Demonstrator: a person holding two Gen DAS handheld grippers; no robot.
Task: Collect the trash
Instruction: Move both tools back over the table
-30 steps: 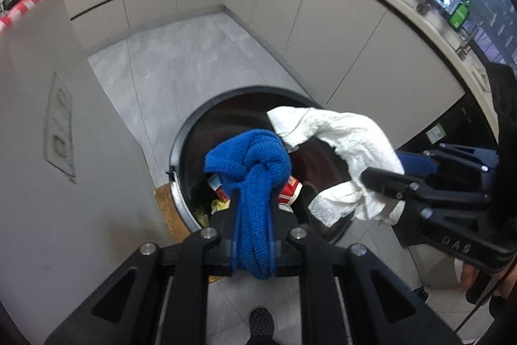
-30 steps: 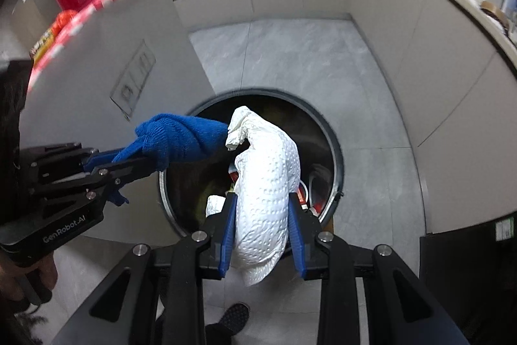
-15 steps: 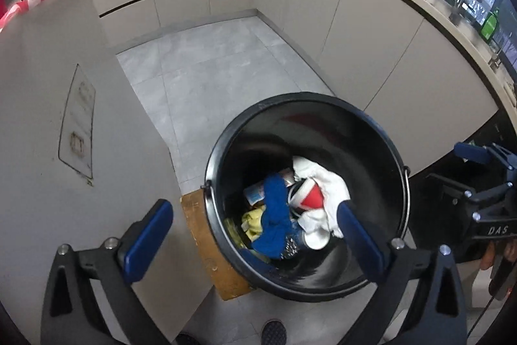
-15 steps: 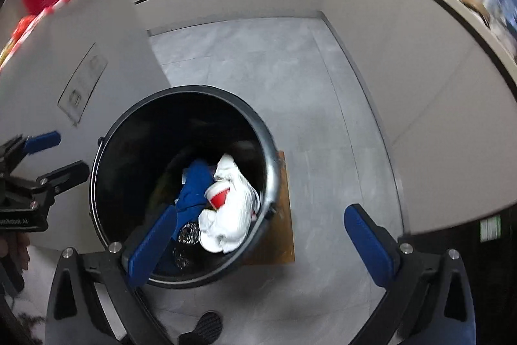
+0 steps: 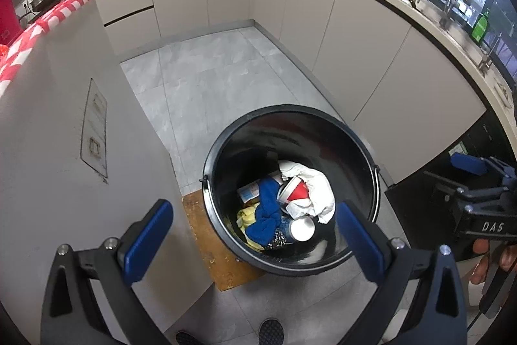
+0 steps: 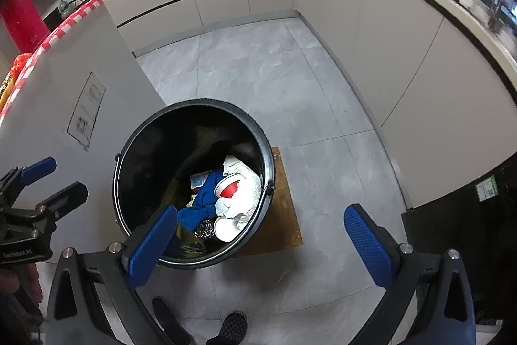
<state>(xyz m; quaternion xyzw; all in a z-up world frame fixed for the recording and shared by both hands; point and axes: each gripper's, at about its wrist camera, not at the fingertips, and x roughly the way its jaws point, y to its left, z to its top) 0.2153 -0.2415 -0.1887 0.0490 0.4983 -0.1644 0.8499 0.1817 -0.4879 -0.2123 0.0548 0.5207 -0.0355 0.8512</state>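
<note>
A black round bin [image 5: 226,147] stands on the kitchen floor on a brown mat [image 5: 206,244]; it also shows in the right wrist view [image 6: 135,138]. Inside lie a blue knitted cloth [image 5: 266,209], a white paper towel [image 5: 318,186], a red and white cup [image 5: 295,191] and other trash. The blue cloth [image 6: 206,193] and paper towel [image 6: 248,193] also show in the right wrist view. My left gripper [image 5: 255,235] is open and empty above the bin. My right gripper [image 6: 263,240] is open and empty above the bin's right edge.
A grey island panel [image 5: 48,151] with a red and white cloth [image 5: 48,18] on top stands left of the bin. Grey cabinets [image 5: 355,37] run along the back and right. The person's shoes [image 6: 232,325] show at the bottom. A dark appliance [image 6: 468,209] stands at the right.
Both grippers opened and let go: the blue cloth and the white paper towel dropped into the bin. Both grippers then rose higher above the bin.
</note>
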